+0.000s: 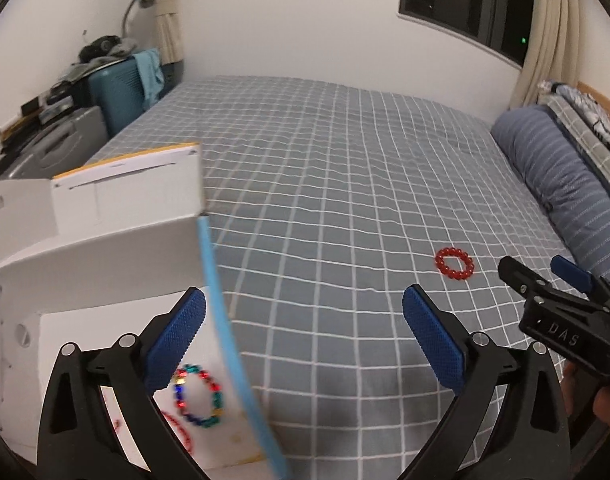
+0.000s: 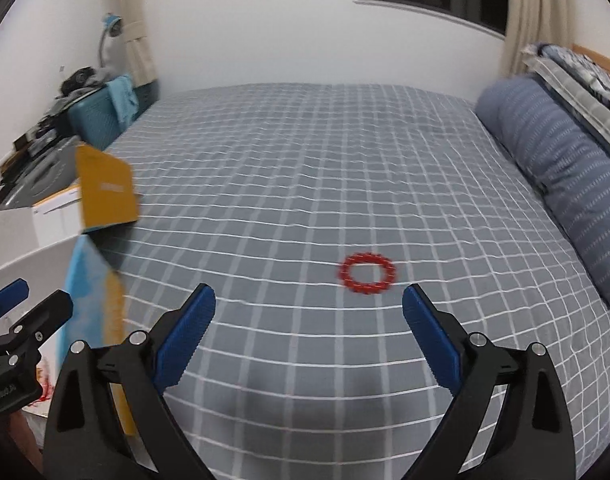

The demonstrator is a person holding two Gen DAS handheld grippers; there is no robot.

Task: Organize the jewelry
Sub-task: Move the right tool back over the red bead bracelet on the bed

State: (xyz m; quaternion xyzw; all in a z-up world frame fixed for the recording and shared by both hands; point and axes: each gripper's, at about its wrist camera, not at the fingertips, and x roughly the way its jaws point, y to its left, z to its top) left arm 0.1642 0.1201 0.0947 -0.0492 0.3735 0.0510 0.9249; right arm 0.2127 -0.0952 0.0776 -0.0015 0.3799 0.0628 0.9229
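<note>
A red bead bracelet (image 1: 454, 263) lies on the grey checked bed sheet (image 1: 325, 200); it also shows in the right wrist view (image 2: 368, 273), just beyond my open, empty right gripper (image 2: 308, 334). An open white box (image 1: 101, 264) stands on the bed at the left, with a multicoloured bead bracelet (image 1: 199, 396) and a red one (image 1: 181, 430) on its floor. My left gripper (image 1: 305, 336) is open and empty, its left finger over the box's edge. The right gripper (image 1: 545, 280) shows in the left wrist view. The left gripper (image 2: 29, 300) shows at the right wrist view's left edge.
A blue striped pillow (image 2: 557, 176) lies along the right side of the bed. The box's yellow lid flap (image 2: 105, 192) stands up at the left. Suitcases and clutter (image 1: 65, 120) stand beside the bed at the far left.
</note>
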